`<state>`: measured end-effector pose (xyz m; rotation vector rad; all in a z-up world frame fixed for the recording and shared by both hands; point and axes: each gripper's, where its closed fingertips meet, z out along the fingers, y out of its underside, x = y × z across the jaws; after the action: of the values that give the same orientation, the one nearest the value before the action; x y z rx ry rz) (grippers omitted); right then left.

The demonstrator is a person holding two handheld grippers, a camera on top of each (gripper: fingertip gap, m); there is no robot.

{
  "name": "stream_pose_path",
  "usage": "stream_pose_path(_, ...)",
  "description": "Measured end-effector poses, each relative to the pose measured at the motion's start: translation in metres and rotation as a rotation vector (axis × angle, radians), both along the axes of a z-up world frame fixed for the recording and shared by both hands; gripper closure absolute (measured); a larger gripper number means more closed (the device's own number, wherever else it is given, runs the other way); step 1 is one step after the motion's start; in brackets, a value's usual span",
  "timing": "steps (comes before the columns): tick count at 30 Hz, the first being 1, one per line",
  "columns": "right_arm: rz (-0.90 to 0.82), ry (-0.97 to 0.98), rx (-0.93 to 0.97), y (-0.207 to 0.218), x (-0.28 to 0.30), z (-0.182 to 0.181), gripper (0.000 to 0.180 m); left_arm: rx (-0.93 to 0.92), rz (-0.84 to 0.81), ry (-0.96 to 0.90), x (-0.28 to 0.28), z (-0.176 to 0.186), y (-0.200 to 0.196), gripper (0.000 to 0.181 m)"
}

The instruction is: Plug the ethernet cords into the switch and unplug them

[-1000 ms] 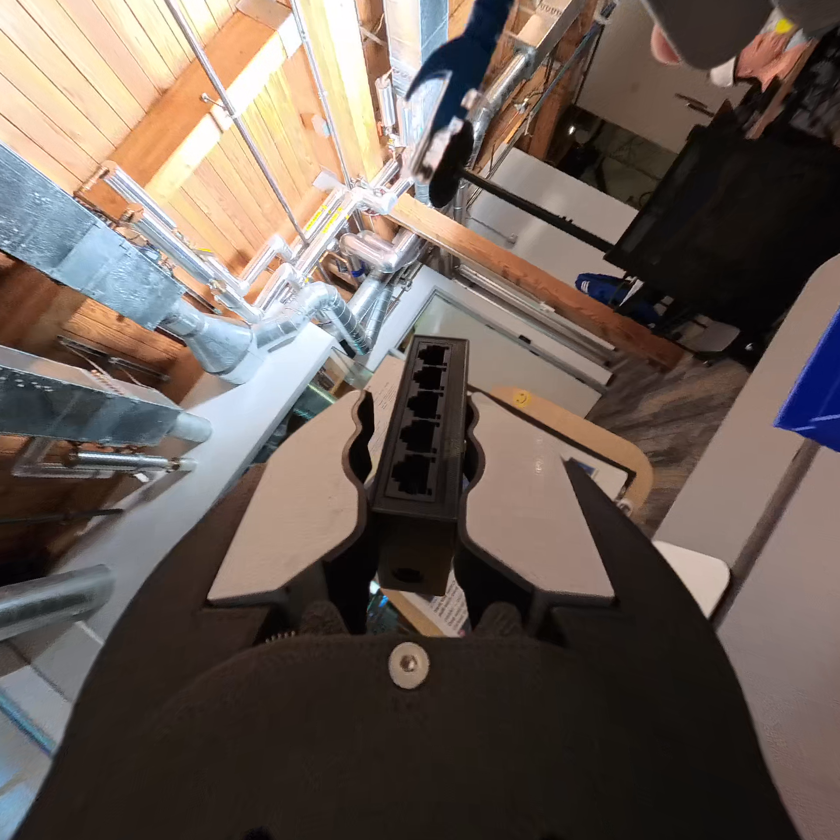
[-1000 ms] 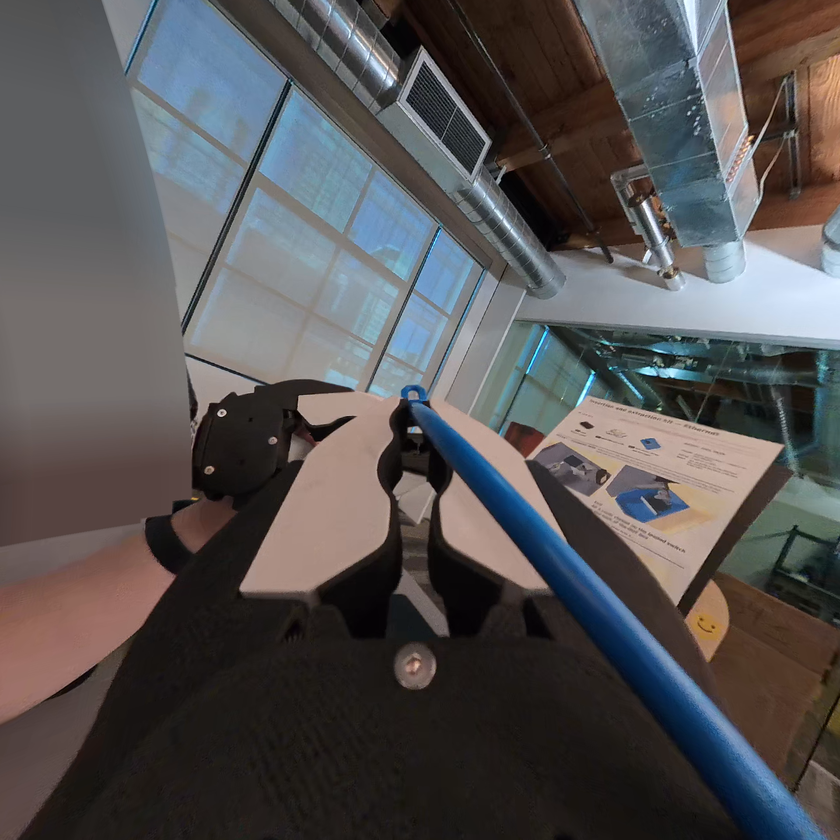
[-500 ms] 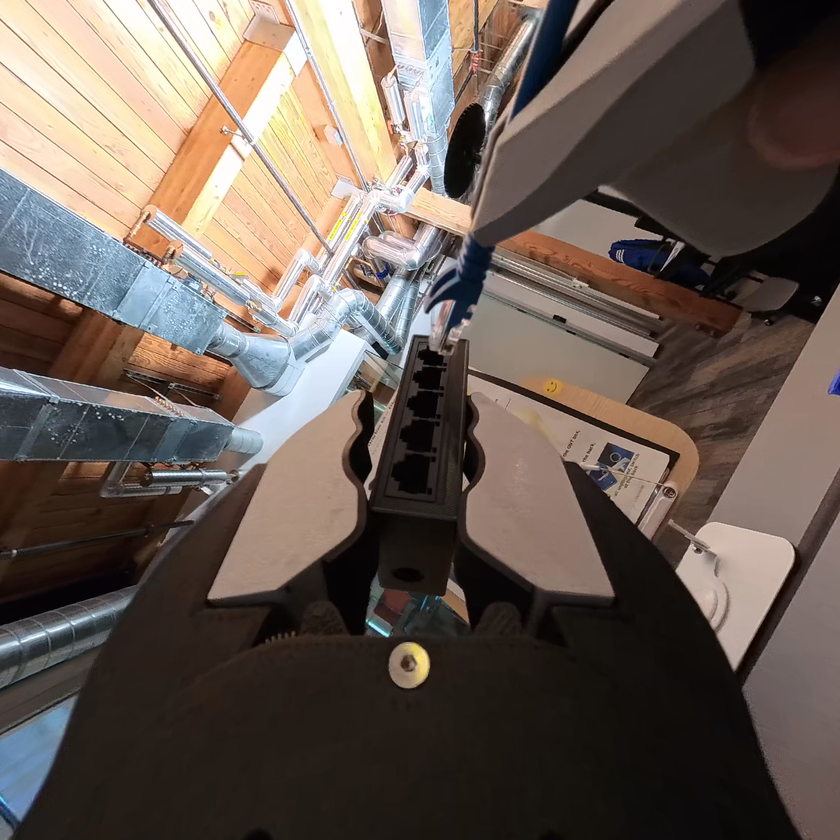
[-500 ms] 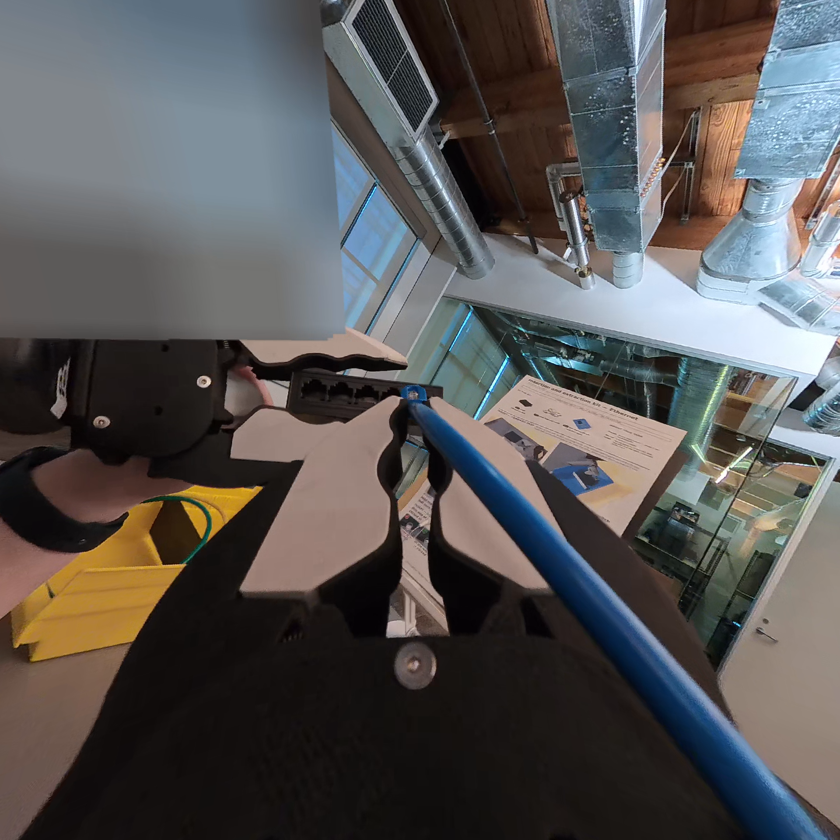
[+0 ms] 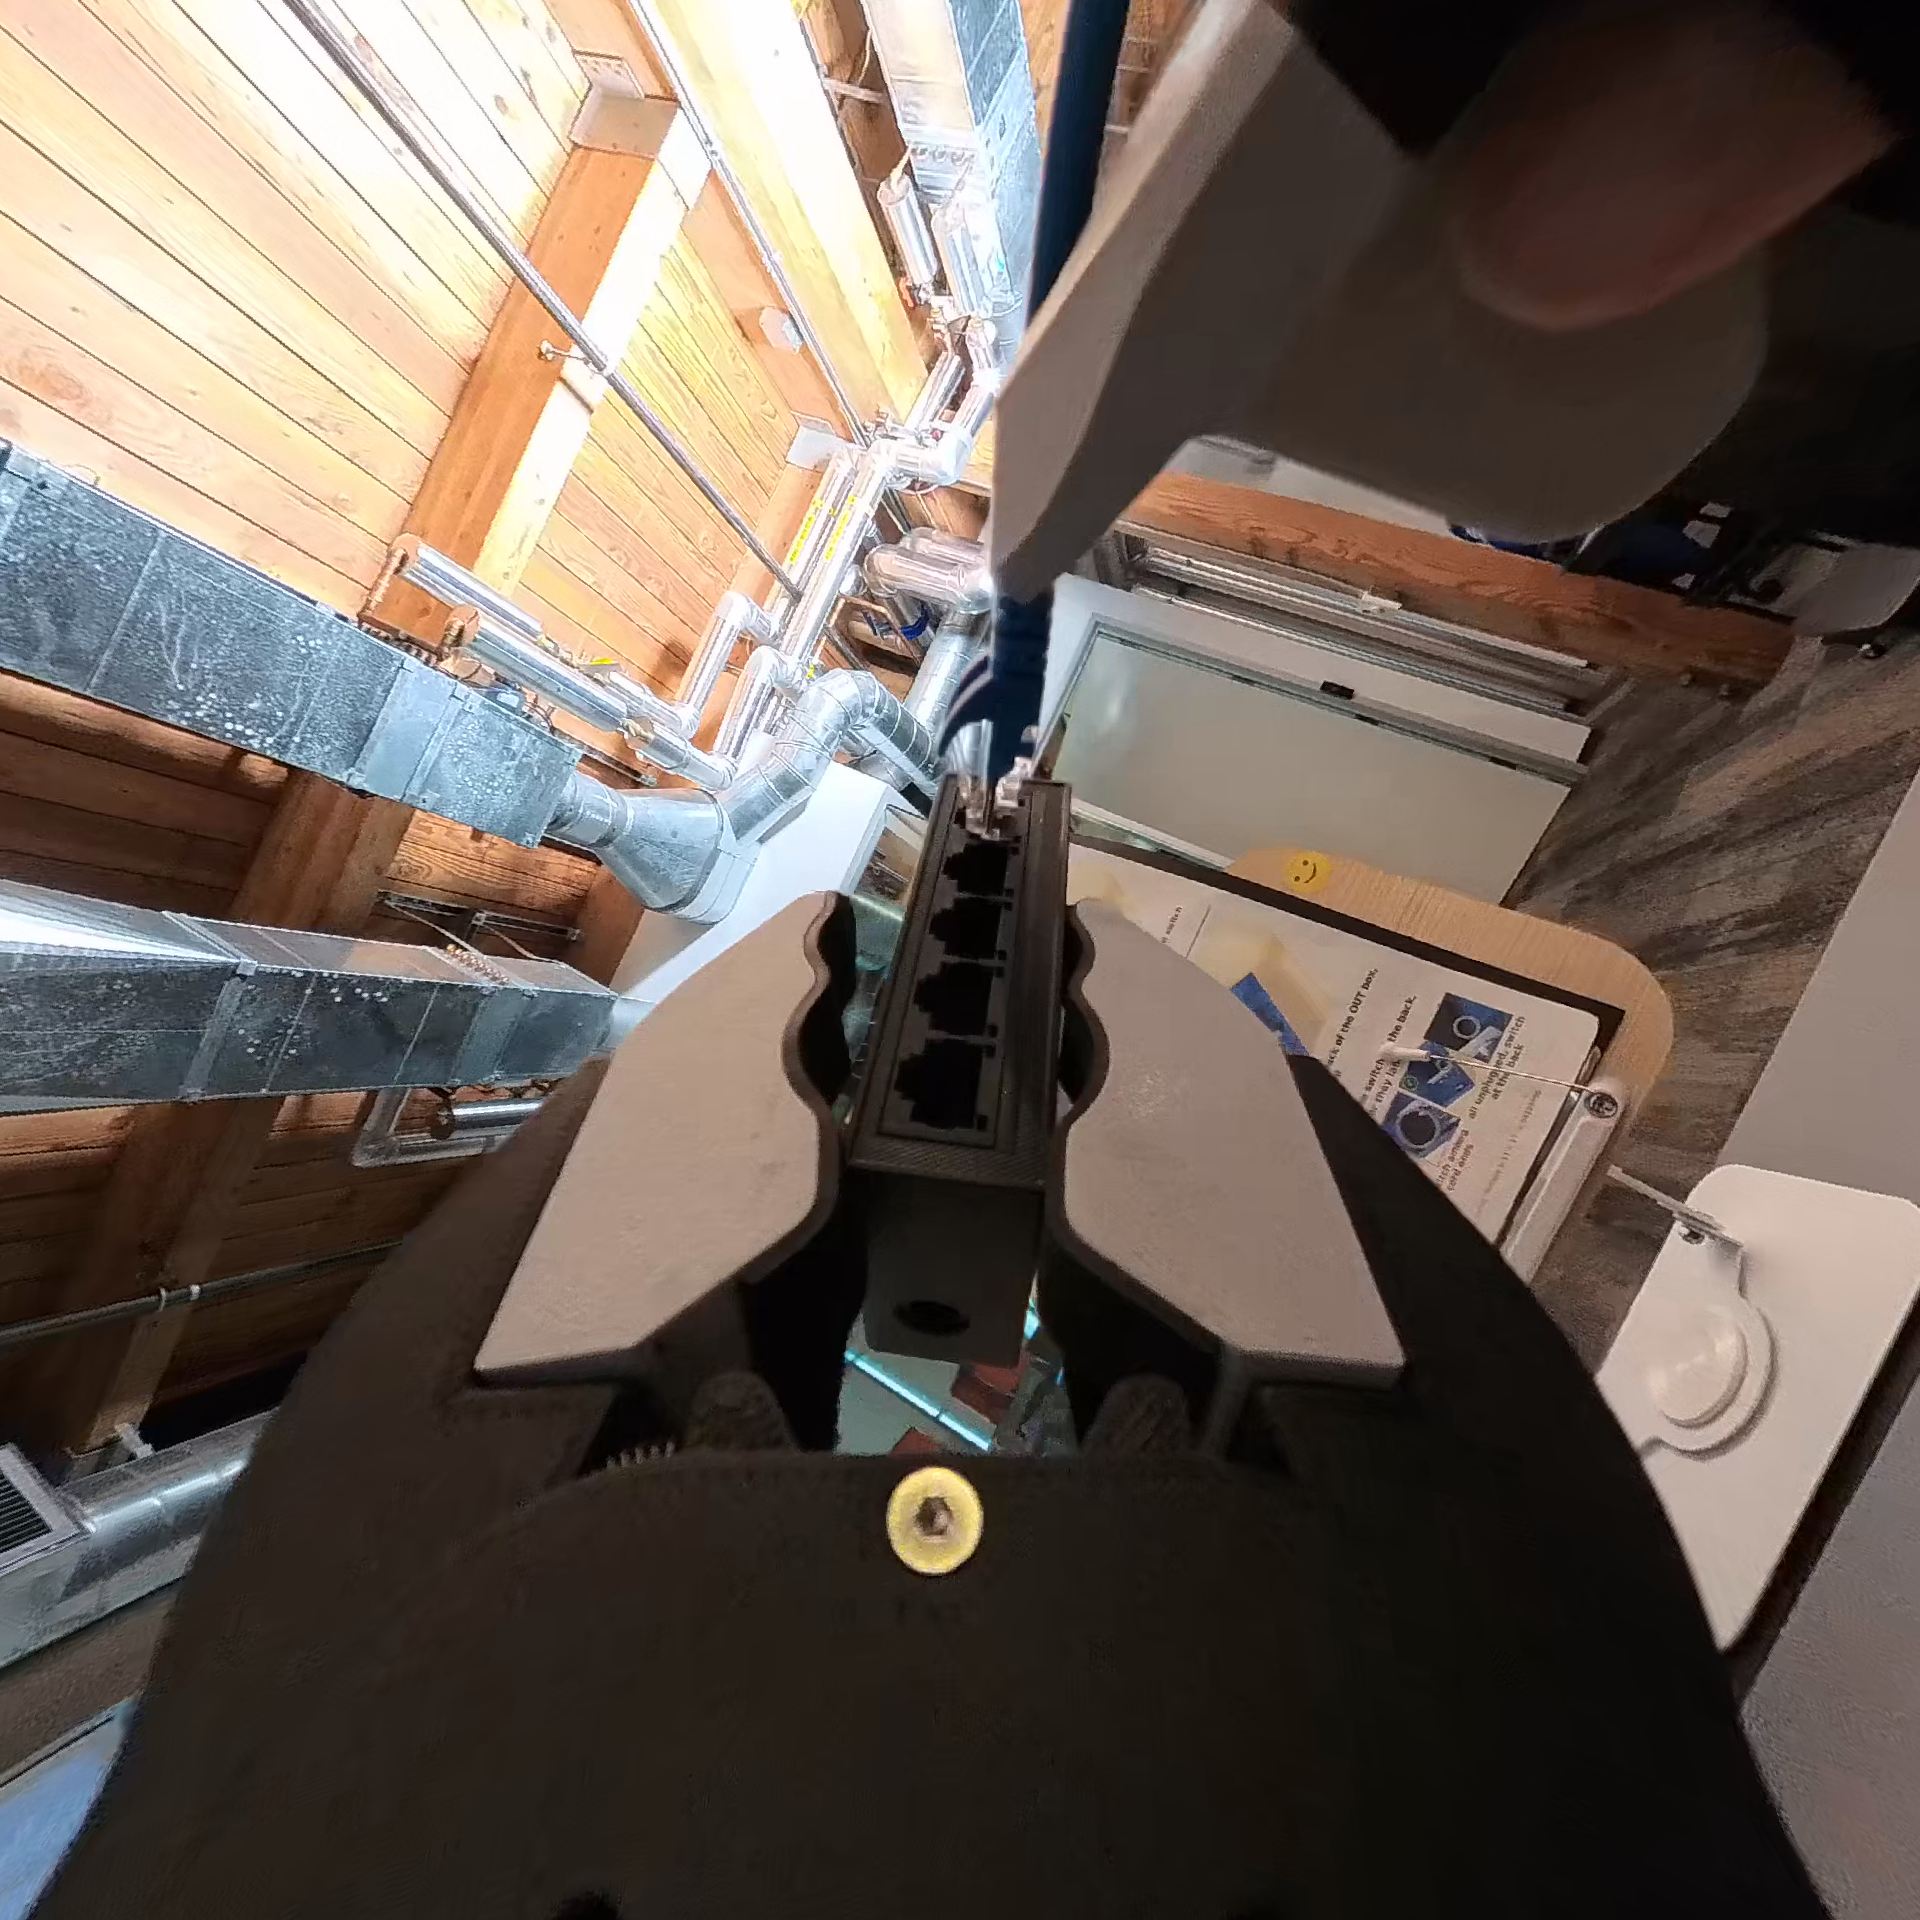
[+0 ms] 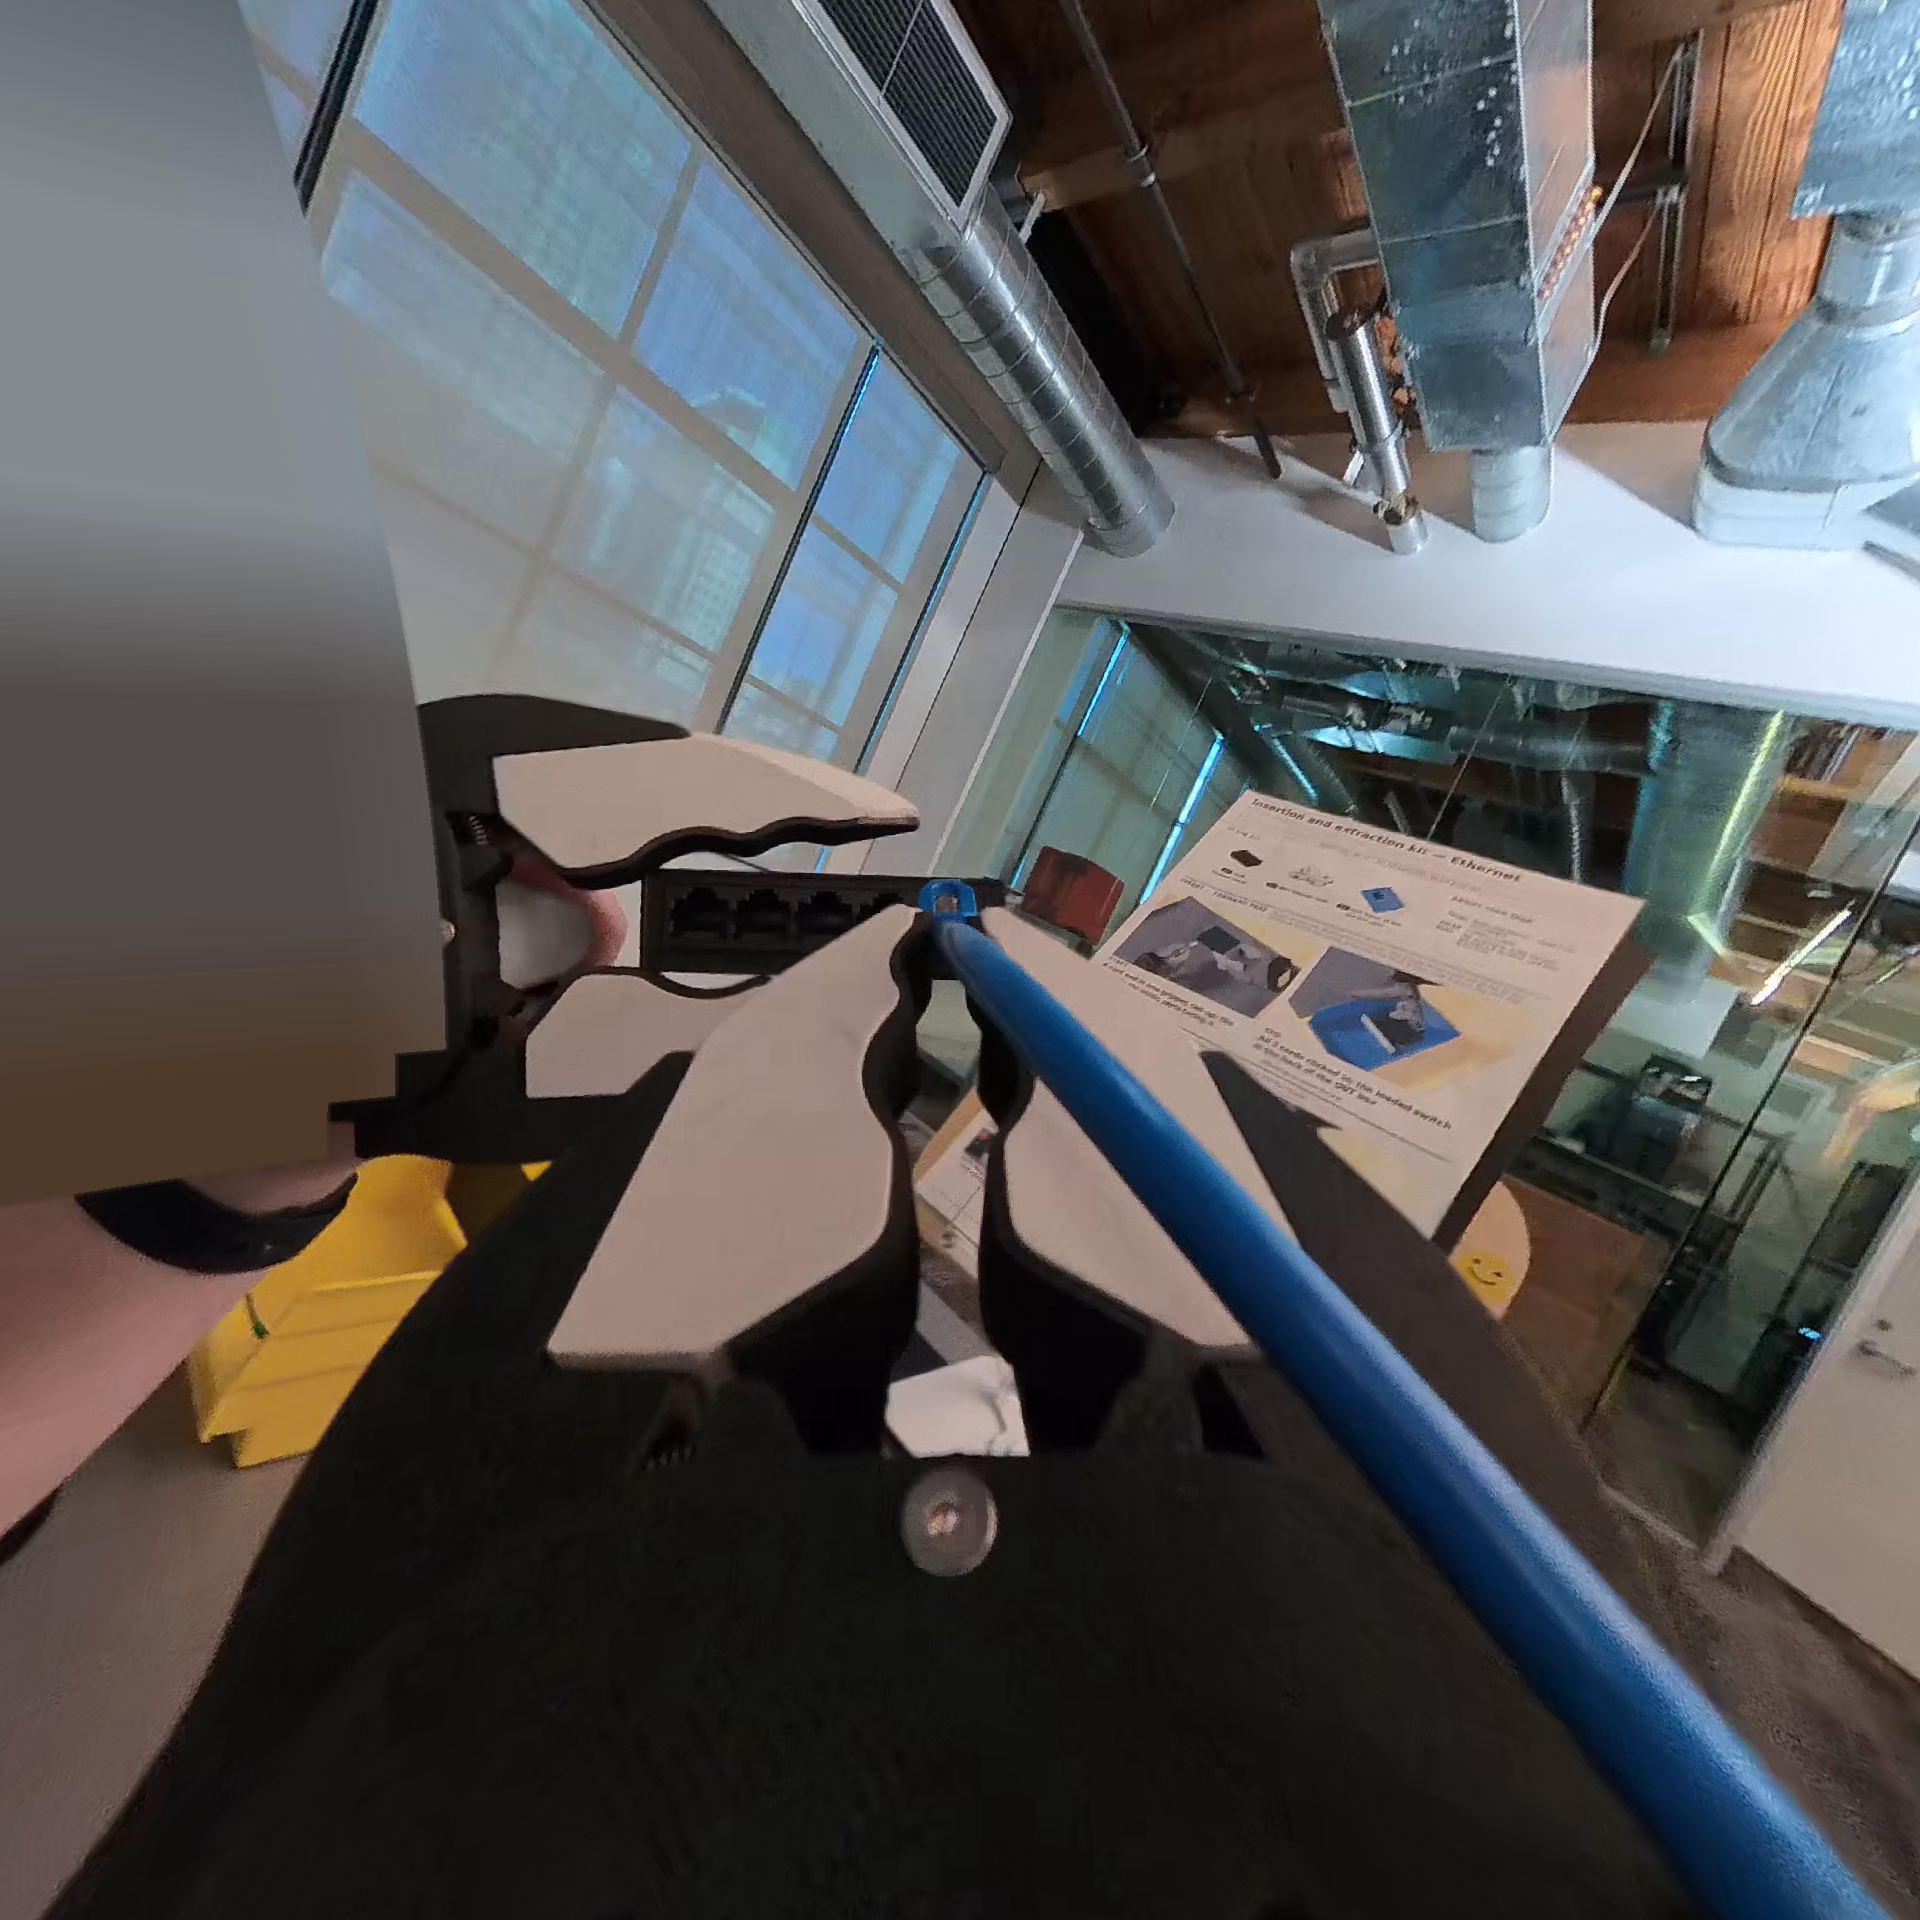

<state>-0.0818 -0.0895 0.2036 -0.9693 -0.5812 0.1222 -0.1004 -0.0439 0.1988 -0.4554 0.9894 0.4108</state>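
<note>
My left gripper (image 5: 951, 925) is shut on a black ethernet switch (image 5: 961, 1039) and holds it up in the air, ports facing the camera. My right gripper (image 6: 943, 914) is shut on a blue ethernet cord (image 6: 1299, 1278) just behind its plug. In the left wrist view the right gripper (image 5: 1003, 592) comes in from above, and the cord's clear plug (image 5: 987, 800) touches the farthest port of the switch. In the right wrist view the switch (image 6: 769, 920) lies sideways between the left gripper's fingers (image 6: 696, 790), with the blue plug boot (image 6: 945, 896) at its right-end port.
A yellow bin (image 6: 322, 1299) sits on the table below the left gripper. An instruction sheet on a stand (image 6: 1351, 997) stands behind, also seen in the left wrist view (image 5: 1434, 1070). A white plate (image 5: 1745, 1382) lies at the right. Ducts and a wooden ceiling fill the background. My hands' fingertips stand some 5 cm from each other.
The right gripper has brought the blue cord's plug from well away to the switch's far-end port. Both views have tilted as the two hands came together.
</note>
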Motion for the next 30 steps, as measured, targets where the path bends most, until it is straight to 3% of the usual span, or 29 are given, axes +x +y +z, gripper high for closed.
stream_pose_path(7,0.035,0.048,-0.052,0.0,0.001,0.001,0.173,0.036,-0.045,0.02,0.006,-0.001,-0.017,0.145)
stream_pose_path(19,-0.058,-0.035,0.239,-0.032,-0.007,0.014,0.174,0.109,-0.162,-0.099,0.002,0.012,-0.048,0.144)
stream_pose_path(26,-0.054,-0.037,0.289,-0.043,-0.007,0.018,0.174,0.141,-0.166,-0.099,0.004,0.013,-0.057,0.147)
stream_pose_path(30,-0.08,-0.065,0.344,-0.05,-0.009,0.02,0.174,0.102,-0.261,-0.139,0.005,0.016,-0.071,0.142)
